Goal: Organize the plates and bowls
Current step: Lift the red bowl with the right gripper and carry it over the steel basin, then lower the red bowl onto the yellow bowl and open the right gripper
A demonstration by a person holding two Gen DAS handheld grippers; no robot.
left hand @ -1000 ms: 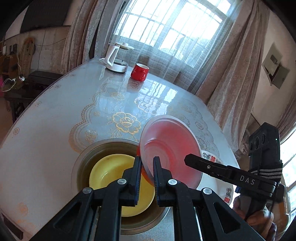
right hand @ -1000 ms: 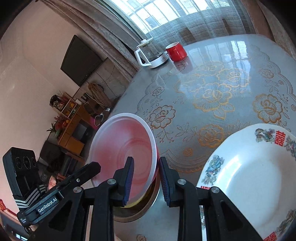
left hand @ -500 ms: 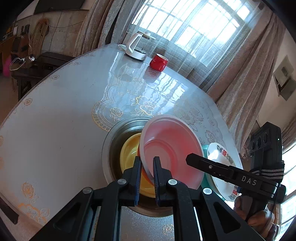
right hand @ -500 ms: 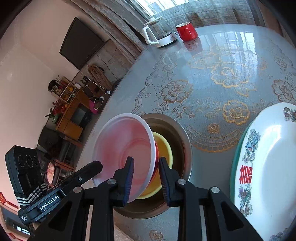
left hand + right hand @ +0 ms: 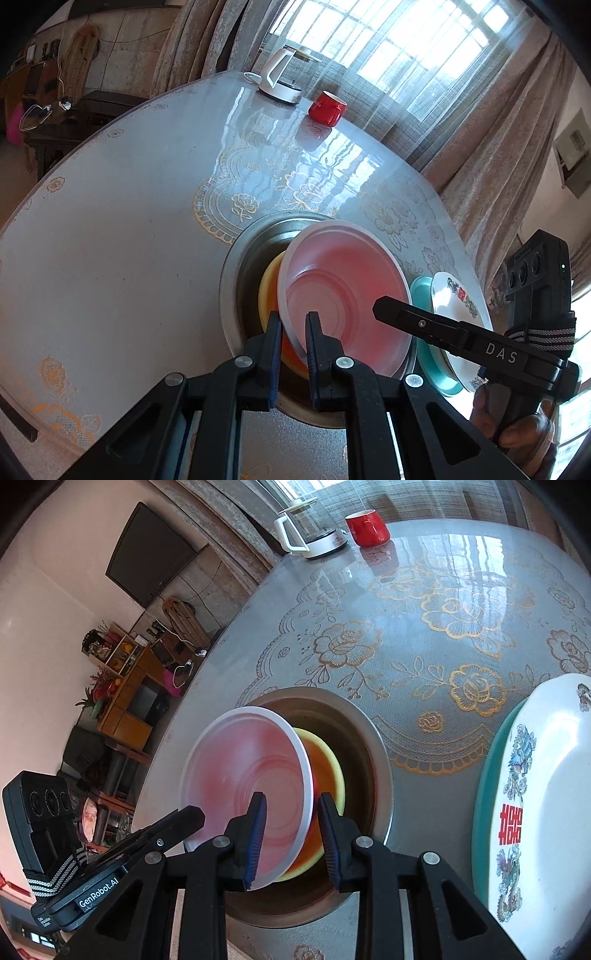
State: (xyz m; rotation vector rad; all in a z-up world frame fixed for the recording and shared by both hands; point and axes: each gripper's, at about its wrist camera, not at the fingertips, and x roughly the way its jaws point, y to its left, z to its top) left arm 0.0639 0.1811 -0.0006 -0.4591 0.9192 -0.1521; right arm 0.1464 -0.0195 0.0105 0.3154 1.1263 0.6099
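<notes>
Over steel basin [image 5: 236,280] on worktop [image 5: 110,240]: pink bowl [image 5: 343,295] came lower, tilted above yellow bowl [image 5: 266,291]. Left gripper [image 5: 292,332] and right gripper [image 5: 290,812] jaws both clamped bowl rim. Nesting looked imminent; release pending.

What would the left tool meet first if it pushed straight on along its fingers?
The left tool is already clamped on the rim of the pink bowl. Straight beyond, it would probably meet the yellow bowl nested in the steel basin; depth is unclear.
</notes>
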